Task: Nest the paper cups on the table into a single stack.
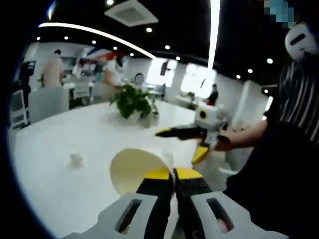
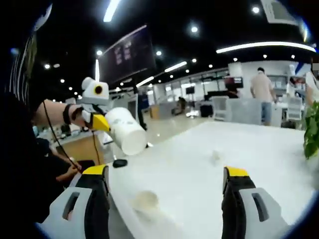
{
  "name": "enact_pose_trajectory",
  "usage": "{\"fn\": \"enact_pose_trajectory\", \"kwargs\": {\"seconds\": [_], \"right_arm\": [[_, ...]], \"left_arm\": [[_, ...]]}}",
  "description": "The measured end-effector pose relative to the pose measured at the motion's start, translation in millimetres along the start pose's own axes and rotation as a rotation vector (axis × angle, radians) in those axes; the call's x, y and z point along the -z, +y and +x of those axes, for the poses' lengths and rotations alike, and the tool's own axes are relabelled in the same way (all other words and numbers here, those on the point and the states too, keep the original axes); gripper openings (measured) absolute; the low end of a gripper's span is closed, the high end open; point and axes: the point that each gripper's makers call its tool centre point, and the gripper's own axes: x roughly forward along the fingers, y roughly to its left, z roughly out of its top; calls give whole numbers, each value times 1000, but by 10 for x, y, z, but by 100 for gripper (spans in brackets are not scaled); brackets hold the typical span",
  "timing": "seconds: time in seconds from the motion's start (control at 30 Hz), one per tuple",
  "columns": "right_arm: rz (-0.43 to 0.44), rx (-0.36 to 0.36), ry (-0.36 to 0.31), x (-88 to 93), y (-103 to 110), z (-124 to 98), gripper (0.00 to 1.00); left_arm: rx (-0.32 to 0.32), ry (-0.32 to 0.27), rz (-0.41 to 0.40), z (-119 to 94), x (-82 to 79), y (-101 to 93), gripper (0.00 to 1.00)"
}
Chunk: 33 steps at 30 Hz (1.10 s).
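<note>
Plainly, the chief risk lies in the grip; the left gripper [image 1: 173, 175] has its yellow-tipped jaws pinched together on the rim of a white paper cup [image 1: 135, 168], and a thin paper wall caught at one point could buckle or slip free if the hand swings or squeezes harder. In the right gripper view that same cup [image 2: 127, 130] hangs off the left gripper [image 2: 102, 122] in the air, tilted on its side above the table edge — a drop there might send it to the floor, not the top. A second worry is alignment; another paper cup [image 2: 145, 200], upright and mouth up as far as I can tell, stands on the white table [image 2: 259, 149] just ahead of the right gripper [image 2: 167, 175], and a carried cup brought down tilted or off-centre would likely knock it over instead of nesting.

The right gripper is spread wide, jaws well apart and gripping nothing; in the left gripper view it [image 1: 185, 144] shows off to the right, held out level over the table [image 1: 65, 139] on a bare forearm, tips pointing inward. The left hand is raised — its gripper is lifted clear of the surface, with the cup's open mouth turned toward its own camera. A small pale object [image 1: 76, 160] lies on the table beyond; too blurred to name.
</note>
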Motion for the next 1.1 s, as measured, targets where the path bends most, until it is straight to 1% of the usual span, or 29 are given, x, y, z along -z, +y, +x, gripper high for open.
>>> {"fn": "enact_pose_trajectory", "kwargs": {"seconds": [0.13,0.2,0.23,0.33,0.43,0.53,0.63,0.7,0.9,1.0,1.1], "right_arm": [[-13,11,23,75,-20,-26,97],[-20,15,26,97,-30,-33,99],[-33,27,37,124,-57,-43,100],[-34,40,47,176,-97,-53,100],[-45,50,64,220,-121,-56,100],[-68,69,64,214,-163,-68,100],[-59,71,55,197,-180,-80,100],[-51,76,56,205,-207,-97,100],[-19,92,43,233,-245,-177,100],[-5,99,49,283,-258,-213,100],[3,104,53,318,-264,-246,100]], "left_arm": [[-21,68,6,29,152,54,0],[-14,78,9,48,190,47,0],[-9,87,-2,59,215,45,0],[-22,112,-8,74,271,62,0],[-29,126,-19,80,313,79,0],[-27,144,-13,96,357,58,0],[-23,154,-15,123,399,46,0],[-24,171,-28,153,445,37,0],[-25,208,-16,247,578,8,0],[-27,264,-3,282,704,0,0],[-23,286,11,313,764,-16,0]]}}
